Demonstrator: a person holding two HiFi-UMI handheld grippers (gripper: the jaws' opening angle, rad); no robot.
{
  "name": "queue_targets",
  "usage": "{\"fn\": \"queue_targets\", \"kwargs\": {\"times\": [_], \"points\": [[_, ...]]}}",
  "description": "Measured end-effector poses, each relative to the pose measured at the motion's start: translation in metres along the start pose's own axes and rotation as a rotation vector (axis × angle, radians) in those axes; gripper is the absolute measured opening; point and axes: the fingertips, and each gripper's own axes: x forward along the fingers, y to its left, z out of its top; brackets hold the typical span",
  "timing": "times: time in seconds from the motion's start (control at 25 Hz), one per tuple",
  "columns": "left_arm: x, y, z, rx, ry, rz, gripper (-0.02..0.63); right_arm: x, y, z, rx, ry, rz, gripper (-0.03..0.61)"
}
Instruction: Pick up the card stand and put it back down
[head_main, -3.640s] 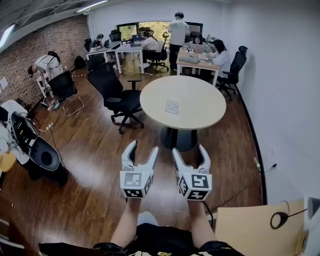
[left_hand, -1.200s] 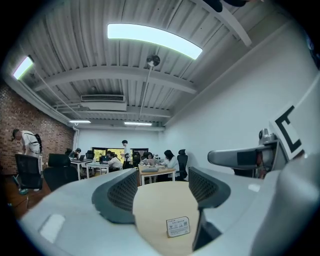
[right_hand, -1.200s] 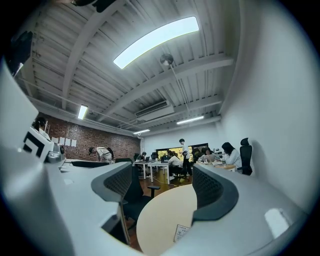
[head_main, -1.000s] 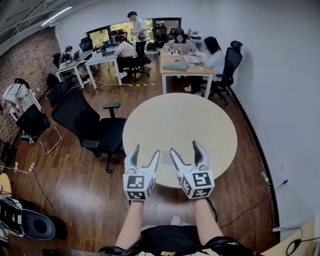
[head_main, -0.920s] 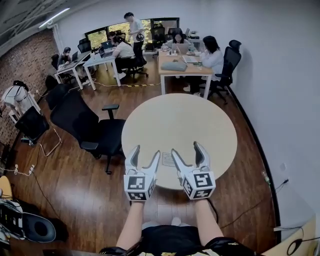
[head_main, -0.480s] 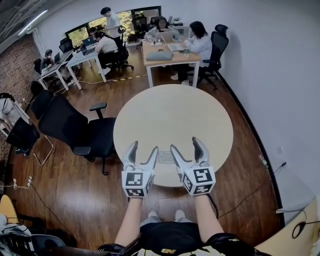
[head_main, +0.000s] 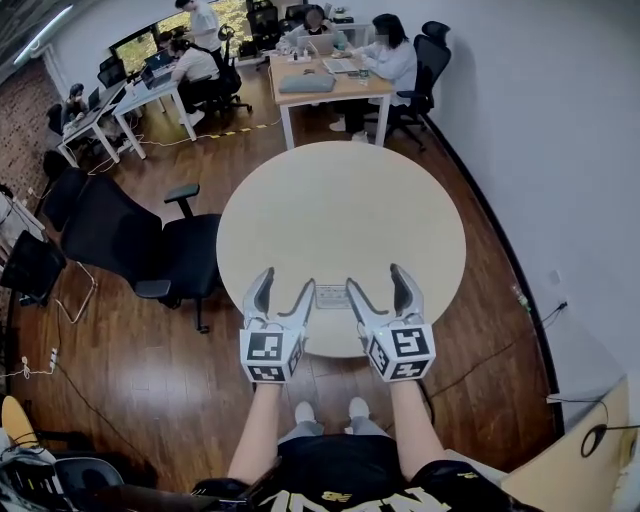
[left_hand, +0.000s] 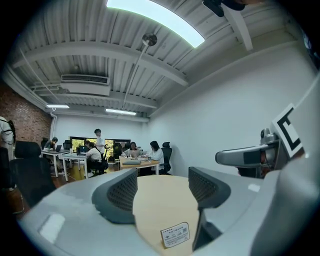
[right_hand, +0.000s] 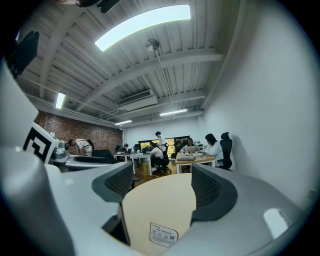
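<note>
The card stand (head_main: 331, 296) is a small clear holder with a white printed card, standing near the front edge of a round beige table (head_main: 340, 210). In the head view it sits between my two grippers. My left gripper (head_main: 284, 296) hovers just left of it with open jaws and nothing between them. My right gripper (head_main: 379, 288) hovers just right of it, also open and empty. The left gripper view shows the card stand (left_hand: 175, 234) low between its jaws, ahead on the tabletop. The right gripper view shows the card stand (right_hand: 163, 234) low as well.
A black office chair (head_main: 135, 245) stands left of the table. Behind it is a desk (head_main: 325, 88) with seated people and more desks (head_main: 130, 95) at the far left. A white wall (head_main: 560, 150) runs along the right. Wooden floor (head_main: 130, 370) surrounds the table.
The person has walked up to the round table. Both grippers now hang over its front edge, either side of the card stand. Their jaws stay as wide as before.
</note>
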Motion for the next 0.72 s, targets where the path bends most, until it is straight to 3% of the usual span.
{"fn": "queue_targets", "kwargs": {"times": [0.4, 0.72], "points": [[0.008, -0.012, -0.050, -0.052, 0.085, -0.032, 0.322, -0.010, -0.005, -0.057, 0.033, 0.112, -0.019, 0.364], [0.009, -0.022, -0.110, -0.087, 0.184, -0.071, 0.322, -0.020, -0.008, -0.113, 0.082, 0.218, -0.044, 0.364]]}}
